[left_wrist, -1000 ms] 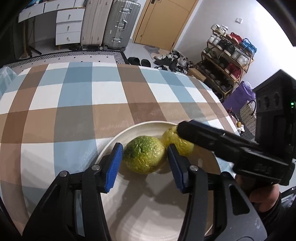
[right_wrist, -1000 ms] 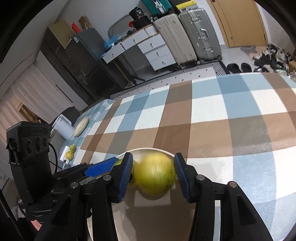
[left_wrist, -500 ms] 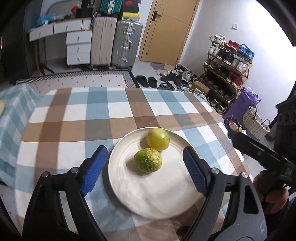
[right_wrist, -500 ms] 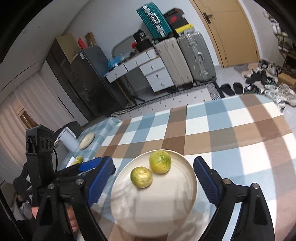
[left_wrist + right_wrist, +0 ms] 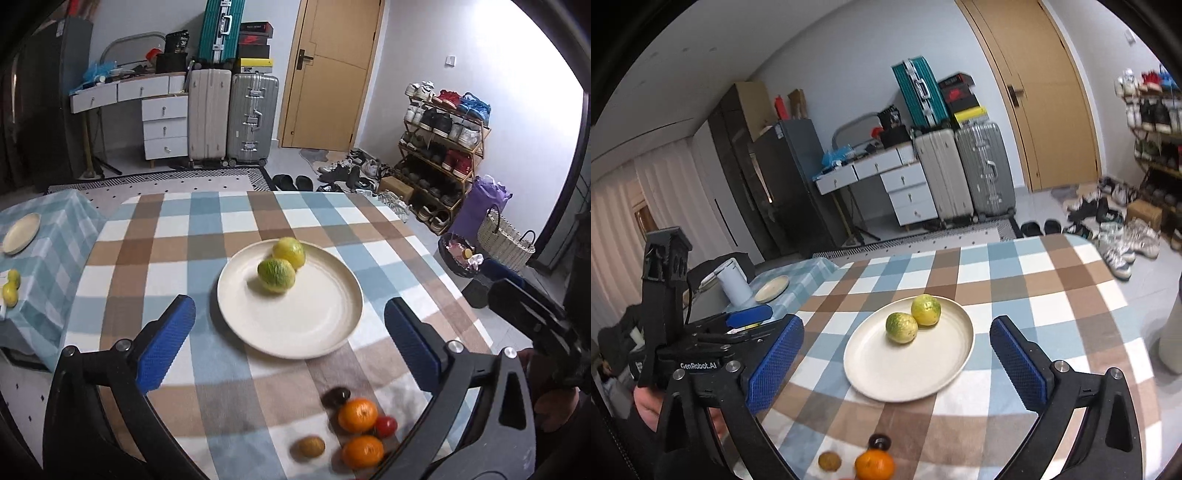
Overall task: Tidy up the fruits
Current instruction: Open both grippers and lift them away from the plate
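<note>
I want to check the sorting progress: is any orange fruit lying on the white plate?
No, the white plate holds only two yellow-green fruits; the orange fruits lie on the tablecloth beside it.

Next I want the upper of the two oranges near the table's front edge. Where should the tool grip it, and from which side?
Grip the upper orange across its round middle, coming from above. A dark fruit, a small red fruit and the lower orange crowd its sides, so place the pads in the gaps between them.

Home: suitcases (image 5: 251, 118), shoe rack (image 5: 439, 147)
</note>
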{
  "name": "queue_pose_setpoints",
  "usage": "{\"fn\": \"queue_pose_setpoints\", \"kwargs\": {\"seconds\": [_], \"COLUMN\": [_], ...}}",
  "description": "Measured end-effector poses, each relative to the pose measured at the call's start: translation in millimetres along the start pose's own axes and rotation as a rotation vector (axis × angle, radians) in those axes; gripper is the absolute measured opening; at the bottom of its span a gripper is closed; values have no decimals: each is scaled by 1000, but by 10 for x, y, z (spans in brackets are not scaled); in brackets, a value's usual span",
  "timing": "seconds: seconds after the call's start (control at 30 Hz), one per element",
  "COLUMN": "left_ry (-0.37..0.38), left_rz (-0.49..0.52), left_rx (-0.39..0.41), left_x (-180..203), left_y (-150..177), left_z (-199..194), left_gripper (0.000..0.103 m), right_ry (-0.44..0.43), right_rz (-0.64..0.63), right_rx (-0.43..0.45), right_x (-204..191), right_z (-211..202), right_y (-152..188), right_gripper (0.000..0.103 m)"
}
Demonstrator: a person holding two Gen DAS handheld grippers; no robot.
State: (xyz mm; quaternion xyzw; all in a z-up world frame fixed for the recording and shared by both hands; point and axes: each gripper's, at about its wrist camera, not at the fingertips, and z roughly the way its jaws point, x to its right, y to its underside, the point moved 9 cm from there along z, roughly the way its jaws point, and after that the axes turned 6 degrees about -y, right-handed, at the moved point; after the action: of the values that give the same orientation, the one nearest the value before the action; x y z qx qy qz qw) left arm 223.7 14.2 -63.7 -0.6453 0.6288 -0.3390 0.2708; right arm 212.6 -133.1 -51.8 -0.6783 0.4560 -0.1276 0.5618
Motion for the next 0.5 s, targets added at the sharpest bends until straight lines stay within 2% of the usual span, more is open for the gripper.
{"fn": "queue_pose_setpoints", "kwargs": {"seconds": [0.3,0.4,0.5], "left_ry": [4,18,43], "left_rz": [13,5,-9], "left_rx": [31,13,-38], "left_x": [156,176,205], "left_y": [601,833,1116], "left_z": [-495,-540,-536], "left_gripper": [102,102,102], "right_ry": [35,52,62], "right_rz": [-91,-105,-112], "right_rx": [35,42,45], "right_x": [-276,-329,-363], "right_z": [-390,-484,-565], "right_y": [433,582,725], "right_gripper": [103,103,103]}}
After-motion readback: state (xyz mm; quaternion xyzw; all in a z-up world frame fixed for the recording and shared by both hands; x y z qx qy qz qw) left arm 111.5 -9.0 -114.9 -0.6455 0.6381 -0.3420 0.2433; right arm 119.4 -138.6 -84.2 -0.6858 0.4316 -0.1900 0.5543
